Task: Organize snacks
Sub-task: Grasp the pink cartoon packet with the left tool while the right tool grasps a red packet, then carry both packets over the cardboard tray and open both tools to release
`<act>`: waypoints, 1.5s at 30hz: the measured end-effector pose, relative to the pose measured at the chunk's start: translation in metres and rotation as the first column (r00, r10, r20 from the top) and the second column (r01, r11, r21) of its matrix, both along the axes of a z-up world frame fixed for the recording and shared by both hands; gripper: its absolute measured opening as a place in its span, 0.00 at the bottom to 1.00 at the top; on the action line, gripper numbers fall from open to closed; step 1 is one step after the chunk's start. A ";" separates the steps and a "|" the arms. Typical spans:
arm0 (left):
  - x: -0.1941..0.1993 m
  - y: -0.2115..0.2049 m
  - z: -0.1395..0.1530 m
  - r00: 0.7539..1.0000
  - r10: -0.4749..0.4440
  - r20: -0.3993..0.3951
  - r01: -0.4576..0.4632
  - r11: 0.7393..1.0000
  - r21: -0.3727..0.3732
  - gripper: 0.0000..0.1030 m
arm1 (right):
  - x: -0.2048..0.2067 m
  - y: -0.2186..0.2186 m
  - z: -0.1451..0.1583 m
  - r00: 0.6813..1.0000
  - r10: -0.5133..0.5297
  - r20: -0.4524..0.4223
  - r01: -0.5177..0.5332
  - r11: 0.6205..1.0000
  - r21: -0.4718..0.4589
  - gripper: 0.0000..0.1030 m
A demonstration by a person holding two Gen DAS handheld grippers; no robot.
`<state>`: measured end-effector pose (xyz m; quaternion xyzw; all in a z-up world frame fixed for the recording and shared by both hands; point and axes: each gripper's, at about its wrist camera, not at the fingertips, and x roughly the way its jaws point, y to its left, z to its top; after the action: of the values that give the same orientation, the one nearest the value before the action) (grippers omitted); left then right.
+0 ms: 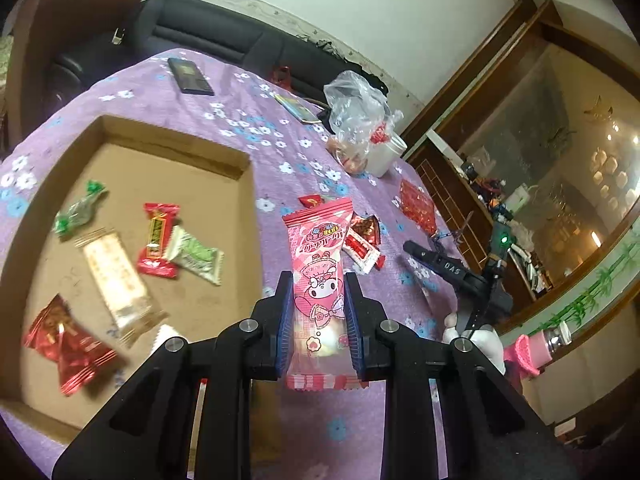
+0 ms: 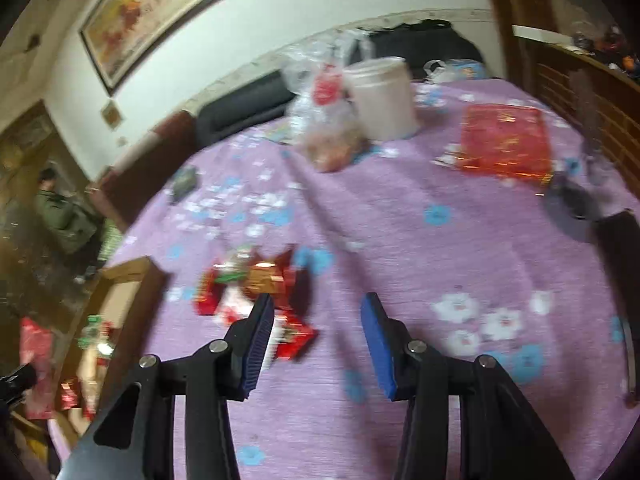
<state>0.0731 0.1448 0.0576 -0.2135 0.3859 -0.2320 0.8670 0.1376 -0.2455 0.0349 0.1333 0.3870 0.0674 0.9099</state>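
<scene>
Since the pink snack packet (image 1: pixel 318 280) looks light, soft and crinkly, the left gripper (image 1: pixel 318 320) fingers pinch its middle; the right gripper (image 2: pixel 318 344) fingers stand apart, empty, above the worktop (image 2: pixel 440 248).

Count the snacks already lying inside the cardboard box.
5 clearly in the cardboard box: green candy, red bar, pale green pack, long beige bar, red pack. A white corner behind the left gripper may be a sixth.

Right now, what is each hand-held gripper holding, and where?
Left hand-held gripper: pink snack packet, clamped at its lower half. Right hand-held gripper: nothing.
</scene>
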 end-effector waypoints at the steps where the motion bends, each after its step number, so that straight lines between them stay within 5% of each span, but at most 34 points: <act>1: -0.001 0.005 -0.002 1.000 0.003 -0.001 -0.003 1.000 -0.005 0.22 | 0.001 -0.001 -0.003 1.000 -0.010 -0.020 0.010 1.000 -0.013 0.47; 6: -0.005 0.021 -0.007 1.000 0.019 -0.006 -0.019 1.000 -0.024 0.22 | 0.001 0.016 -0.004 0.999 0.040 -0.031 -0.041 0.999 -0.020 0.47; 14: -0.006 0.026 -0.016 1.000 0.015 -0.022 -0.016 0.999 -0.040 0.22 | 0.031 0.102 0.017 0.957 0.287 -0.047 -0.290 0.952 -0.096 0.47; 22: -0.005 0.046 -0.020 0.997 0.057 -0.044 -0.058 0.998 -0.037 0.22 | 0.079 0.152 -0.015 0.944 0.286 -0.165 -0.318 0.922 -0.221 0.46; 23: -0.005 0.049 -0.021 0.997 0.064 -0.048 -0.066 0.997 -0.038 0.22 | 0.082 0.154 -0.019 0.946 0.275 -0.173 -0.311 0.922 -0.231 0.44; 25: -0.006 0.055 -0.022 0.996 0.077 -0.052 -0.079 0.996 -0.036 0.22 | 0.085 0.157 -0.022 0.953 0.255 -0.166 -0.291 0.924 -0.250 0.23; 34: 0.005 0.079 -0.012 0.991 0.120 -0.052 -0.121 0.992 -0.028 0.23 | 0.051 0.158 0.020 0.953 0.296 -0.068 -0.303 0.939 -0.163 0.23; 39: 0.048 0.089 -0.010 0.987 0.136 -0.087 -0.134 0.991 0.025 0.22 | 0.034 0.194 0.045 0.913 0.407 -0.035 -0.408 0.909 -0.086 0.23; 45: 0.100 0.099 -0.035 0.969 0.162 -0.184 -0.155 0.987 0.052 0.22 | 0.031 0.257 0.031 0.867 0.495 -0.058 -0.498 0.862 -0.095 0.23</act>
<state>0.1729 0.2441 0.0230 -0.2484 0.4518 -0.1336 0.8463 0.1682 0.0113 0.0660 -0.0187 0.4255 0.2765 0.8615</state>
